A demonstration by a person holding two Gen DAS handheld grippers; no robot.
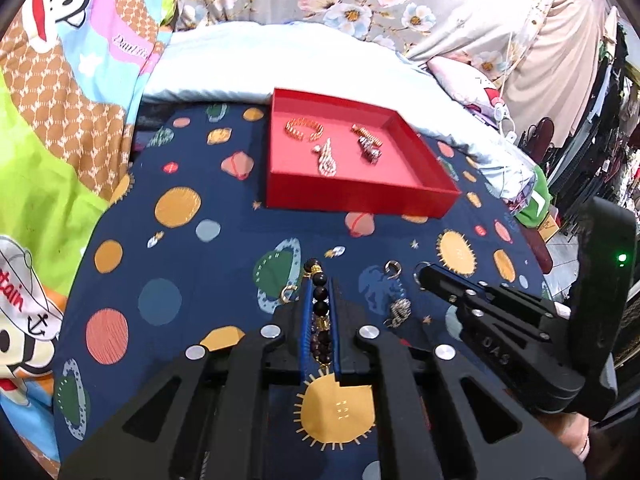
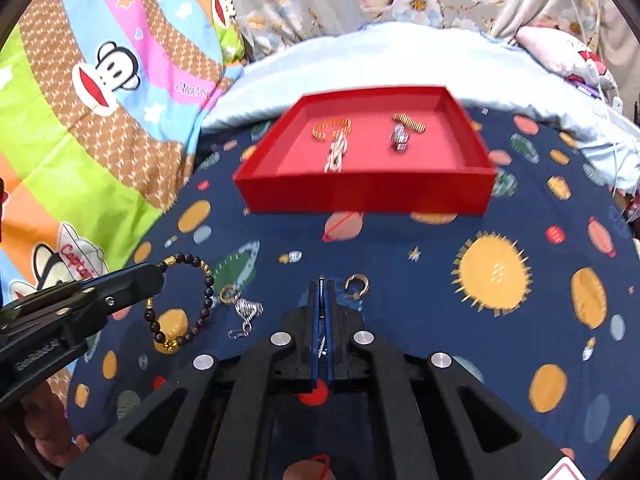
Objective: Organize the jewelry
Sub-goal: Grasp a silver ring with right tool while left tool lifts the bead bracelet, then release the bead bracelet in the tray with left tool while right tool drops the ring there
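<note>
L: my left gripper [image 1: 320,292] lies low along the navy planet-print bedsheet [image 2: 400,248], jaws clamped on the dark round-bead bracelet [image 2: 182,300] | R: right gripper [image 2: 323,292] low beside it, jaws pressed together (something thin between them, cannot tell what) | shallow red cardboard tray [image 2: 360,196] well ahead, holding jewelry.

4 jewelry pieces [image 1: 329,157] lie in the tray [image 1: 360,199], behind the beaded bracelet [image 2: 188,300] on the bedspread [image 2: 440,280].
</note>
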